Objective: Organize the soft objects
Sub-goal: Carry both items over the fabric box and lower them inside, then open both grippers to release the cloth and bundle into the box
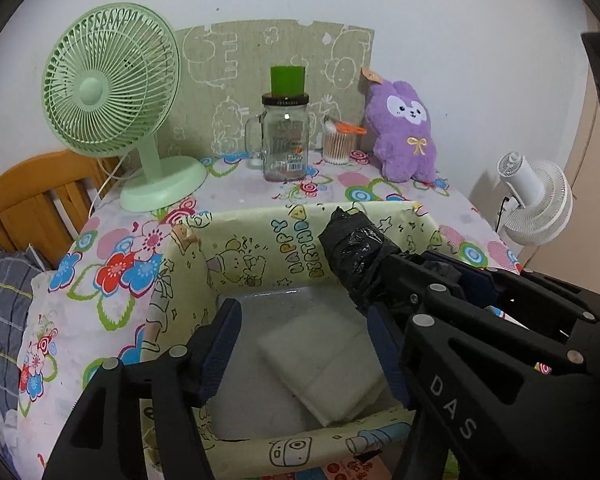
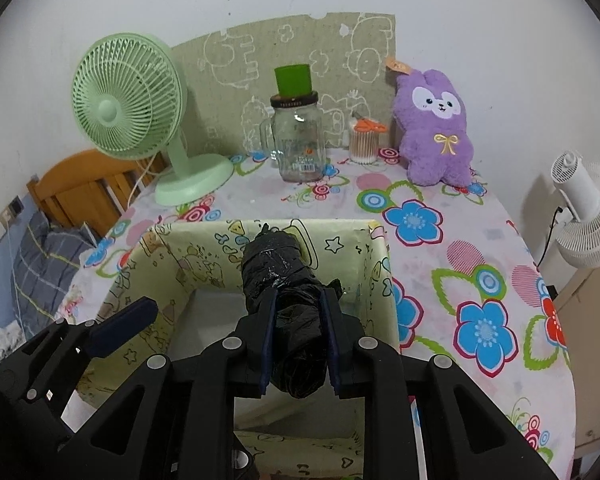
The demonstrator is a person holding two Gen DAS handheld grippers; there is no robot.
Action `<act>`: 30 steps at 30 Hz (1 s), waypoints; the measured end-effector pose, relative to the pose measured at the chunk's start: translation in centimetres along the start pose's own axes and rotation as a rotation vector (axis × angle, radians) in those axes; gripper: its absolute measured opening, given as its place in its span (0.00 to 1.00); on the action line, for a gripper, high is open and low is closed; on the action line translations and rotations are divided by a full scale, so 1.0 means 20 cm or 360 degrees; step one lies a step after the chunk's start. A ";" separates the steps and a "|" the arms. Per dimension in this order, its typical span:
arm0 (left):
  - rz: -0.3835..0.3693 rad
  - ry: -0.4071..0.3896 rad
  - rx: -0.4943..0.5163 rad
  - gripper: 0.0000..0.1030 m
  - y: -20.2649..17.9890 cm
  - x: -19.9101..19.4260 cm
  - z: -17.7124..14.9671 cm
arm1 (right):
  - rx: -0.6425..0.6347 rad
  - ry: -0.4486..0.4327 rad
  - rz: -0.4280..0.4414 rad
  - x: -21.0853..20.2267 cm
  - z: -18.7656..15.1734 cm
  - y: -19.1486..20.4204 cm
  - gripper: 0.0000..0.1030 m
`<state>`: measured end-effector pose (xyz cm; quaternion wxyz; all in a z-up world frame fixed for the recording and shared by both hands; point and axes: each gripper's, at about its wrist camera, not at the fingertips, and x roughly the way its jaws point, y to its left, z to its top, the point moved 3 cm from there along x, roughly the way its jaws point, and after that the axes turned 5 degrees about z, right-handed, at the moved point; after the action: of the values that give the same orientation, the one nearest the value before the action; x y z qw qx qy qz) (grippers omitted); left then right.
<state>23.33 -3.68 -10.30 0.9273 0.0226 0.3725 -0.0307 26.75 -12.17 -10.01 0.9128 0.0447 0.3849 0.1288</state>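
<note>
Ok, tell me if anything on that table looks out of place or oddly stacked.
One thing: a green cup stands upside down on the lid of the glass jar mug, at the back of the table between the green fan and the cotton-swab tub. Nothing looks spilled or damaged.

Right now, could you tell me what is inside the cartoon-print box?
A white folded pad lies on the box floor. The black wrapped bundle in the right tool hides the floor beneath it.

You get even, soft indoor light, sharp focus, heavy fisheye bending with dark corners, glare on the black wrap point(image 2: 278, 272).
</note>
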 end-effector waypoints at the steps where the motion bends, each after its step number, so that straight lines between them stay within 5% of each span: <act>1: 0.0000 0.0006 -0.0001 0.68 0.00 0.00 0.00 | 0.0002 0.0005 0.0000 0.01 0.00 0.00 0.25; 8: 0.0016 0.0013 -0.0016 0.76 0.02 0.01 0.00 | 0.0010 0.0005 -0.0029 0.00 0.00 -0.02 0.37; 10: 0.0020 0.0004 -0.0019 0.80 0.02 0.00 0.00 | 0.0018 -0.0020 -0.0012 -0.01 0.00 -0.03 0.60; 12: 0.0005 -0.0007 -0.0023 0.84 0.02 -0.02 0.01 | 0.0013 -0.0050 0.0017 -0.04 0.00 -0.01 0.71; 18: 0.0032 -0.0038 -0.0014 0.89 0.01 -0.07 0.01 | -0.0020 -0.0078 0.0014 -0.10 0.01 0.03 0.73; 23: 0.0082 -0.0069 -0.0027 1.00 0.01 -0.13 0.02 | -0.0017 -0.0120 -0.0018 -0.17 0.01 0.03 0.89; 30: 0.0073 -0.0096 -0.0045 1.00 0.00 -0.22 0.01 | -0.0015 -0.0181 -0.0069 -0.29 0.01 0.05 0.94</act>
<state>20.30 -3.42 -6.99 0.9388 0.0172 0.3441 -0.0047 22.81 -12.78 -5.80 0.9360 0.0392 0.3328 0.1080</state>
